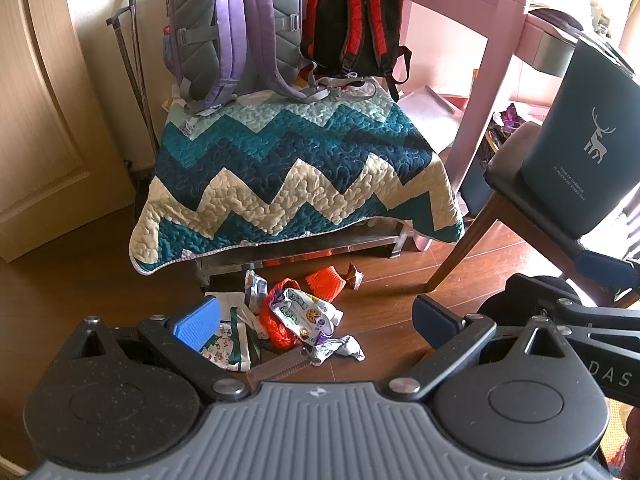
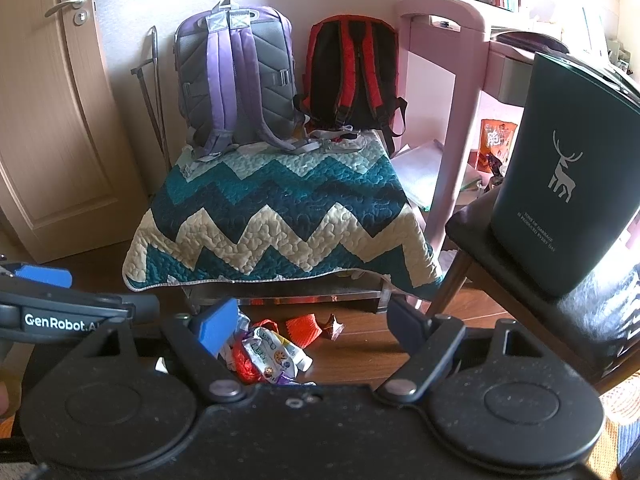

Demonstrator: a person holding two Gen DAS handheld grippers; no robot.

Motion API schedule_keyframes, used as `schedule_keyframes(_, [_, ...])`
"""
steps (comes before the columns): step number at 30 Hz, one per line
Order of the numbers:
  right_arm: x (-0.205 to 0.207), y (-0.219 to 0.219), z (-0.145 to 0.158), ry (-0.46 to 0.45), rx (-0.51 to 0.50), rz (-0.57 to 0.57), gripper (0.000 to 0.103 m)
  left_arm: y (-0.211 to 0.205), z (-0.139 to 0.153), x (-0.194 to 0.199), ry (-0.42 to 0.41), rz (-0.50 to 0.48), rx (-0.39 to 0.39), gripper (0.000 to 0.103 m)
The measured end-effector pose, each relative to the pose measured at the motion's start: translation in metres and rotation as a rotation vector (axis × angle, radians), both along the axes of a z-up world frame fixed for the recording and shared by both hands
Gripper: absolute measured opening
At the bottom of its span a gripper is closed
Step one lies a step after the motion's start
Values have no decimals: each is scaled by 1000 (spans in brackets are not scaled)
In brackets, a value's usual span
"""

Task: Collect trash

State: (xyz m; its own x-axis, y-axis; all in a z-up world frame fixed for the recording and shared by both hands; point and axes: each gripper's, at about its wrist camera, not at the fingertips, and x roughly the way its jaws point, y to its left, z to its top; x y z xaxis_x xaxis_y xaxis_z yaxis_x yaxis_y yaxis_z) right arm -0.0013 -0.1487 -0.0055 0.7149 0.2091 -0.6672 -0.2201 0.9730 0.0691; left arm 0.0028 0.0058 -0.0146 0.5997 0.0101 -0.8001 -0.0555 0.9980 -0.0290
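A pile of trash lies on the wooden floor in front of a quilt-covered bench: a white and purple snack wrapper (image 1: pixel 306 314) (image 2: pixel 276 354), a red plastic bag (image 1: pixel 276 326), a crumpled silver wrapper (image 1: pixel 340 350), a green and white packet (image 1: pixel 230 346), an orange net (image 1: pixel 325 282) (image 2: pixel 304 328) and a brown wrapper (image 1: pixel 355 276). A dark teal trash bin with a deer print (image 1: pixel 588 136) (image 2: pixel 560 184) stands on a chair at the right. My left gripper (image 1: pixel 316 320) is open above the pile, empty. My right gripper (image 2: pixel 314 322) is open and empty, above the pile.
The bench under the zigzag quilt (image 1: pixel 288 176) carries a purple backpack (image 1: pixel 236 32) and a red and black backpack (image 1: pixel 356 20). A pink desk (image 1: pixel 480 40) stands at the right, a wooden door (image 1: pixel 36 100) at the left. The dark chair (image 2: pixel 540 292) holds the bin.
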Motion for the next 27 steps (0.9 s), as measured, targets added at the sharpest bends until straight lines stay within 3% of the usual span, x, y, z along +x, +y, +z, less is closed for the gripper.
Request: schedule_keyframes(27, [-3,1,0,-9,-1,-1,81,1,-1,4,-6,2,8,103])
